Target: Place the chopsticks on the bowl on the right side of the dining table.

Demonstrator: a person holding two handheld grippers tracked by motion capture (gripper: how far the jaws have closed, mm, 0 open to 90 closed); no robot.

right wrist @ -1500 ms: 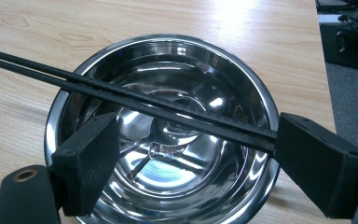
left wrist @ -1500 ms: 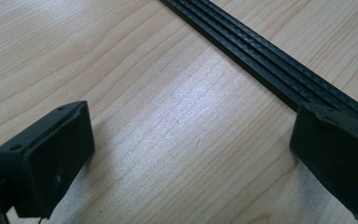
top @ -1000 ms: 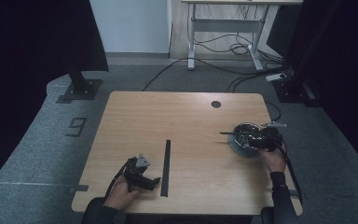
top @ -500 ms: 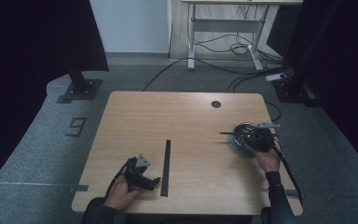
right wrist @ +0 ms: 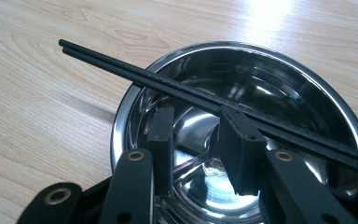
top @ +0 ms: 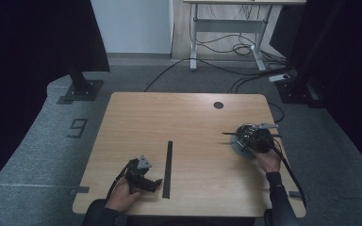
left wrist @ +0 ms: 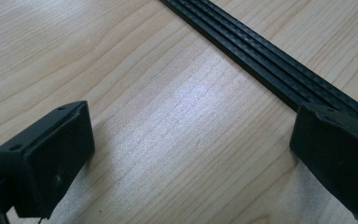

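1. While its camera looks down into the steel bowl [right wrist: 242,121], the right gripper [right wrist: 200,140] hangs over that bowl with its jaws a narrow gap apart and nothing between them.
2. Black chopsticks [right wrist: 177,88], a pair side by side, lie across the bowl's rim, touching the top of one jaw; whether the gripper bears on them I cannot tell.
3. From the high view, the right gripper [top: 253,138] sits above the bowl [top: 239,147] near the right edge of the table [top: 184,117], with the chopsticks [top: 231,134] poking out to the left.
4. At the near left, the left gripper [top: 143,181] rests low on the wood, held by a hand [top: 120,197].
5. Its jaws are spread wide over bare table, empty.
6. Just right of it lies a black strip [top: 168,168], running near to far; in the left gripper view the strip [left wrist: 270,65] passes beside one jaw.
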